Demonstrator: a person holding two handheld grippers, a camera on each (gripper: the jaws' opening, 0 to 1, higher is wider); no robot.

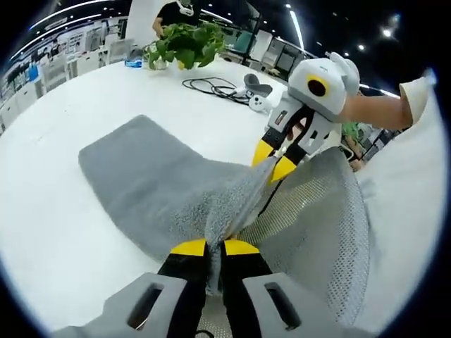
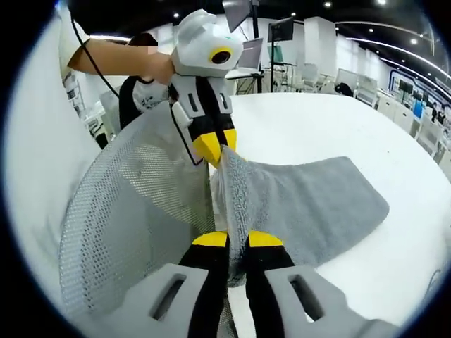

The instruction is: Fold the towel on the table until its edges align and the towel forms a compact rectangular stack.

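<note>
Our left claw [image 1: 215, 247] is clamped on one corner of the grey towel [image 1: 148, 183], and our right claw [image 2: 237, 239] pinches the neighbouring corner. Between them the lifted edge is drawn taut above the white desk [image 1: 63, 127], its mesh-like underside showing, while the far end lies flat on the desk. A potted plant [image 1: 184, 44] and cables [image 1: 211, 87] sit beyond.

My left gripper [image 1: 215, 248] and right gripper [image 2: 237, 239] each pinched one edge of the towel [image 1: 148, 183], raised between them. Its far end lay on the desk [image 1: 63, 134]. Beyond it stood a plant [image 1: 184, 44], with cables [image 1: 211, 86] beside it.
</note>
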